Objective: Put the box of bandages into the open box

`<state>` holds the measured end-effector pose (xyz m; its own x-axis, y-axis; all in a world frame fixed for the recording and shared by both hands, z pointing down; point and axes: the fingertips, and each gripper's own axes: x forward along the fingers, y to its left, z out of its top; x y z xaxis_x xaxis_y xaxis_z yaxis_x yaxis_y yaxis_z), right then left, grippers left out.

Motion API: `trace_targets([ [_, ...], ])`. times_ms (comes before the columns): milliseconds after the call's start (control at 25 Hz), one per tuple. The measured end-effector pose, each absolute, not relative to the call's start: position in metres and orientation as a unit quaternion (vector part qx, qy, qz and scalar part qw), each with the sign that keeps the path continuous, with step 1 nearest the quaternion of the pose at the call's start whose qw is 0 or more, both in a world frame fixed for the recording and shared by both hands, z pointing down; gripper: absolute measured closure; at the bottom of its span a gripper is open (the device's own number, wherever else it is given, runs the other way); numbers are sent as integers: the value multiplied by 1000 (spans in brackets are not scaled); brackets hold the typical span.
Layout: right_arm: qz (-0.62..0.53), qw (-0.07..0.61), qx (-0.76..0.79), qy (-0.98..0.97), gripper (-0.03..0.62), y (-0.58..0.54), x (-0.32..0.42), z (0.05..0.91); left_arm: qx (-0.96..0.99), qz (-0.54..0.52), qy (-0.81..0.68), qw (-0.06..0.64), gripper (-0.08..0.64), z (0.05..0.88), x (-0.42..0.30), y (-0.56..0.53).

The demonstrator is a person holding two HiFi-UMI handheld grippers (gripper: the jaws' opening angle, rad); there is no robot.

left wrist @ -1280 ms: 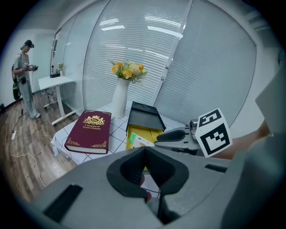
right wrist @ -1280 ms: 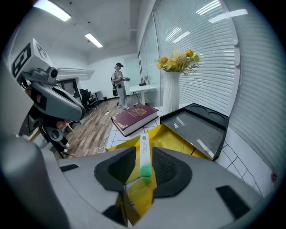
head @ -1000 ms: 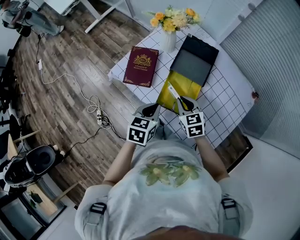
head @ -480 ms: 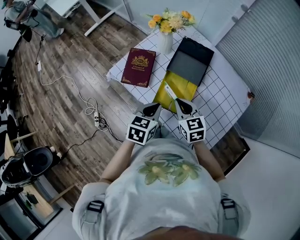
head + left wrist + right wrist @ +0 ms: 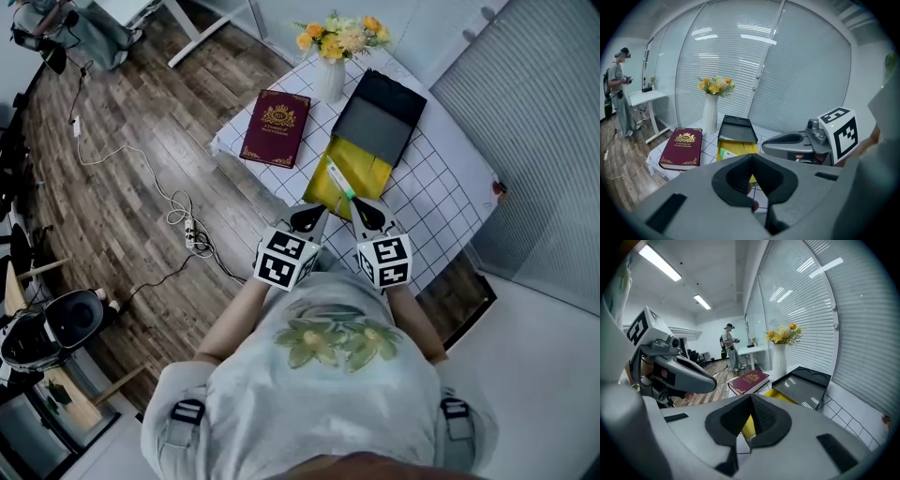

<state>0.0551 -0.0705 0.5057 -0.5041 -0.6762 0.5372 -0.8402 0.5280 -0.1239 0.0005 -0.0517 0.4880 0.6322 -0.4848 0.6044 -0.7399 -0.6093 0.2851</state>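
Left claw (image 5: 316, 212), right claw (image 5: 361, 205): both closed, pointing downward.

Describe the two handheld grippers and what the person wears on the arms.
The left gripper and right gripper match: grey moulded bodies, dark padded jaws tapering to a point, each bearing a white cube with black square markers. No cables show. The person's pale shirt, printed with green and yellow flowers, has short sleeves; dark straps with buckles cross the shoulders.

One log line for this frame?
left gripper: jaws shut, empty | right gripper: jaws shut, empty | bandage box: inside open box
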Motion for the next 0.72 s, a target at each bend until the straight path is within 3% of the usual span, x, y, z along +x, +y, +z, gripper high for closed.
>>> trace_targets([
  [720, 190, 230, 448, -843, 584, -68, 55, 512, 870, 253, -353, 233, 554, 485, 13, -42],
])
